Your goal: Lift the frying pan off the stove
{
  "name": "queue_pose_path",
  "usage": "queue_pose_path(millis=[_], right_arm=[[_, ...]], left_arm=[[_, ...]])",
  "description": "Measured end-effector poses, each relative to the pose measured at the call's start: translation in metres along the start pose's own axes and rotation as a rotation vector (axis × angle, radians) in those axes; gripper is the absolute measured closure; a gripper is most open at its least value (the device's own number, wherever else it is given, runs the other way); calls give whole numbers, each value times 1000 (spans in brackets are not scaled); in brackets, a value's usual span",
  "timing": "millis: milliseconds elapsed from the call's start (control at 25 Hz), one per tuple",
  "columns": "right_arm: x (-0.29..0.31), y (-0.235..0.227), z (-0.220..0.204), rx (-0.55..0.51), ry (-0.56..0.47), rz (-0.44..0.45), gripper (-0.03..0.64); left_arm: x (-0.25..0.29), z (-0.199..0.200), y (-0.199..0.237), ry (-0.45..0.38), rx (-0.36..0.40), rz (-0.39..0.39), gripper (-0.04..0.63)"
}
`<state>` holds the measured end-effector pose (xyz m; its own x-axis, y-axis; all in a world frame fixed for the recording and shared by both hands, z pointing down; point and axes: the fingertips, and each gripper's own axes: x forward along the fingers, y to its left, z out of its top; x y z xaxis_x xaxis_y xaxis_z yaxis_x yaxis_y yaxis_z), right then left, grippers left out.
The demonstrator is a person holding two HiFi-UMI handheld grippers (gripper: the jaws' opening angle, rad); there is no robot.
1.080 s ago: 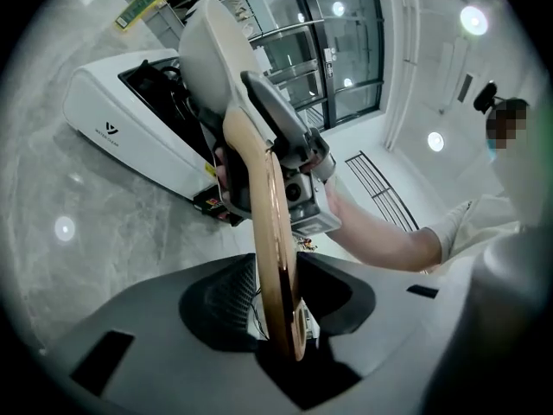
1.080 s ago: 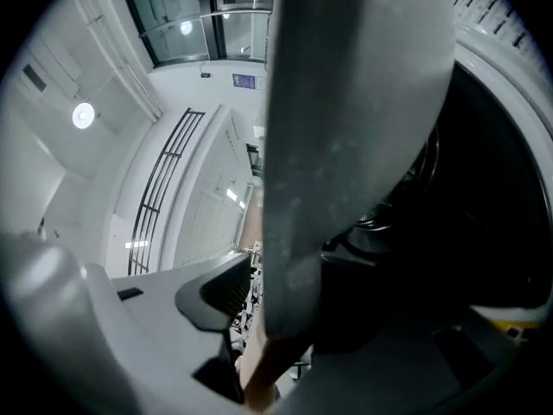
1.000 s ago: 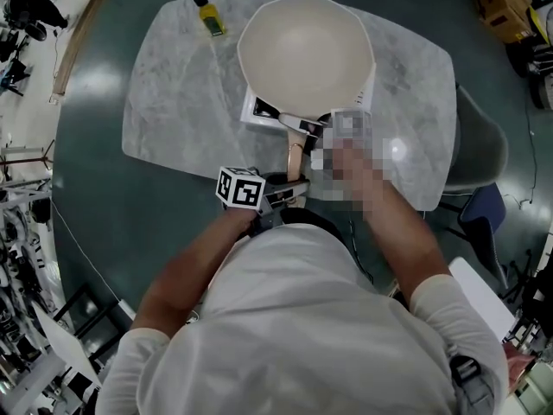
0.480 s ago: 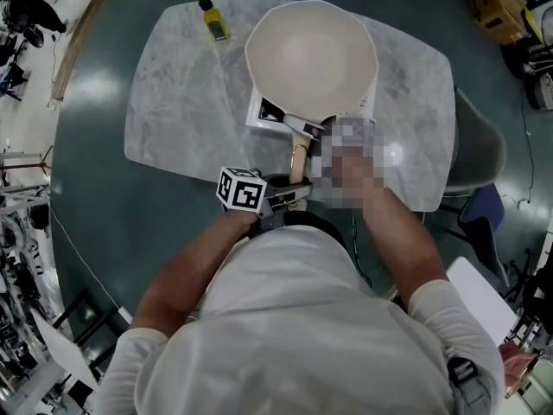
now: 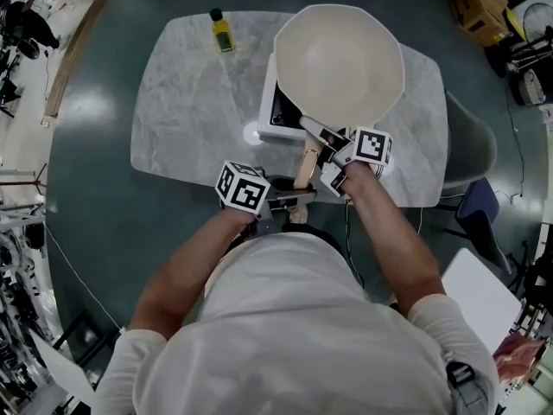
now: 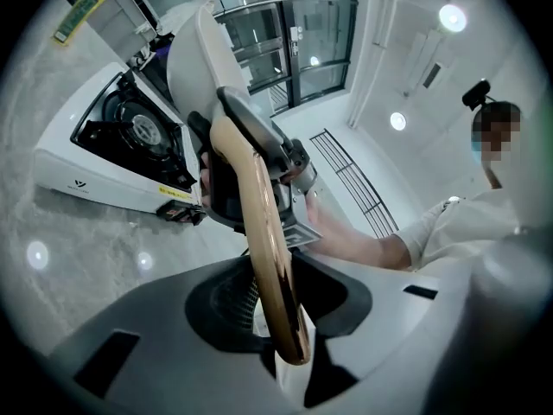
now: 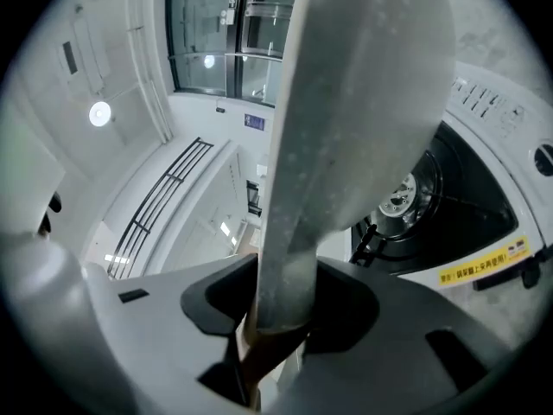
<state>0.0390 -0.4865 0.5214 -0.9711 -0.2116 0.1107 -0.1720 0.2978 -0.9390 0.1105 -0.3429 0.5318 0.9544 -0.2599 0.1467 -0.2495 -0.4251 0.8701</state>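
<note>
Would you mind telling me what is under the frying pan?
The white stove, with its black burner showing in the left gripper view. From overhead, the pan covers most of the stove, so the rest is hidden.

Cream frying pan [image 5: 339, 63] with a tan wooden handle [image 5: 305, 164]. White stove [image 5: 266, 121], black burner. Grey-white marbled tabletop [image 5: 190, 102]. Yellow bottle [image 5: 222, 33], black cap. Black-and-white square markers on left gripper [image 5: 292, 200] and right gripper [image 5: 333, 152]. Dark green floor [image 5: 104, 206].

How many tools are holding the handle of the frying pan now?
2. The left tool holds the wooden end of the handle; the right tool holds it closer to the bowl of the frying pan.
</note>
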Motion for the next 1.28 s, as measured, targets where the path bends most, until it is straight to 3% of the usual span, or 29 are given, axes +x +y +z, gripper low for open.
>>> queue_pose_path(millis=[520,720,880,1280], right_arm=[[-45,58,-36,35,-298,-61,451],[-65,78,-66,41,-390,-84,451],[-82,106,-114,49,-469,-94,451],[-104,115,-152,75,-566,-145,449]], left_arm=[[-45,-38,-74,227,47,-177,471],[-63,-65,-98,300,75,-221,471],[-87,-108,-129,360,96,-261,468],[-104,-143,-148,473,118,-335,460]])
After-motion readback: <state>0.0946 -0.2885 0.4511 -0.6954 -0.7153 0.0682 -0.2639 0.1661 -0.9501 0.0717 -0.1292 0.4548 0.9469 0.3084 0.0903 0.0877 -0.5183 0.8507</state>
